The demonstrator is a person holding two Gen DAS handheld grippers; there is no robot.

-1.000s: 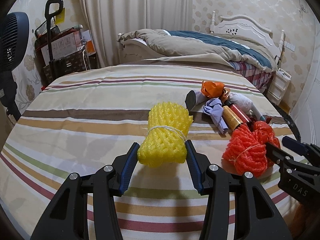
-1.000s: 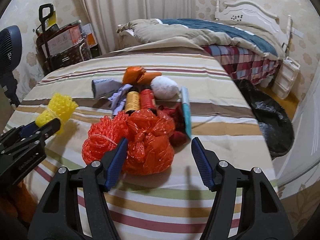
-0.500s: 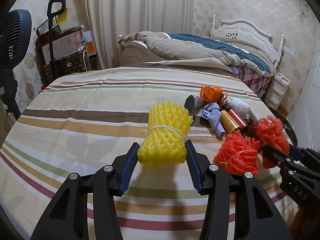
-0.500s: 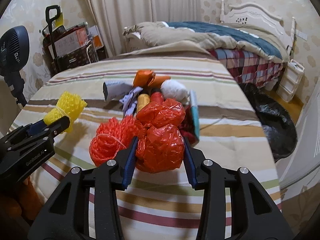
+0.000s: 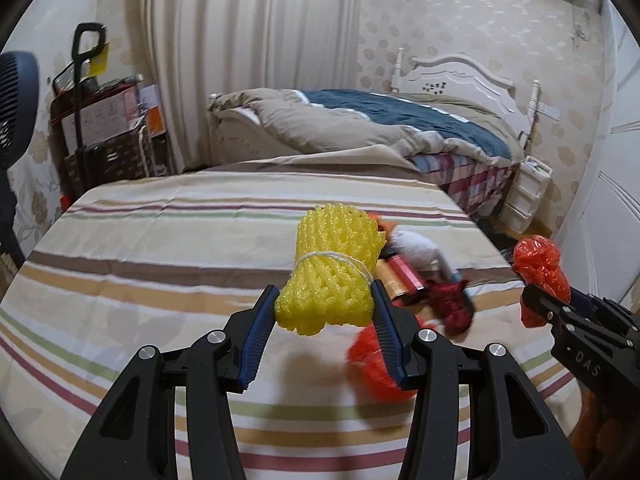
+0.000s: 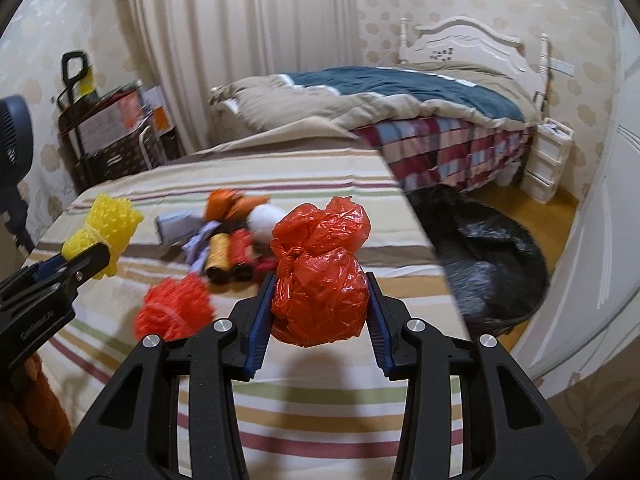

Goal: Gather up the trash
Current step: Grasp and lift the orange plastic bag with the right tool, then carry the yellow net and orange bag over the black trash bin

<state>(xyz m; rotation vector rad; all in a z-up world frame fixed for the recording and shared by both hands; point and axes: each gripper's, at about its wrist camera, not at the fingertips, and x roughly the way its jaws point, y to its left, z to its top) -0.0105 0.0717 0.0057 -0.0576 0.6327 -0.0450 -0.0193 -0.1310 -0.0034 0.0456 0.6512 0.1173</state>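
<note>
My left gripper (image 5: 326,312) is shut on a yellow foam net bundle (image 5: 334,268) tied with white string and holds it above the striped table (image 5: 140,280). The right gripper (image 6: 318,308) is shut on a knotted red plastic bag (image 6: 320,276), also lifted off the cloth. From the left wrist view the red bag (image 5: 540,272) shows at the far right in the other gripper. From the right wrist view the yellow bundle (image 6: 106,236) shows at the left. A red foam net bundle (image 6: 174,308) still lies on the table, partly hidden behind my fingers in the left view.
A pile of small trash (image 6: 228,236) lies mid-table: thread spools, an orange wrapper, a white ball, purple cloth. A black trash bag (image 6: 488,256) sits open on the floor to the right of the table. A bed (image 6: 400,112), a fan (image 5: 16,112) and a loaded cart (image 5: 100,136) stand behind.
The right gripper closed on the red plastic bag and lifted it off the table. My left gripper rose with the yellow bundle. The red net bundle stayed on the cloth.
</note>
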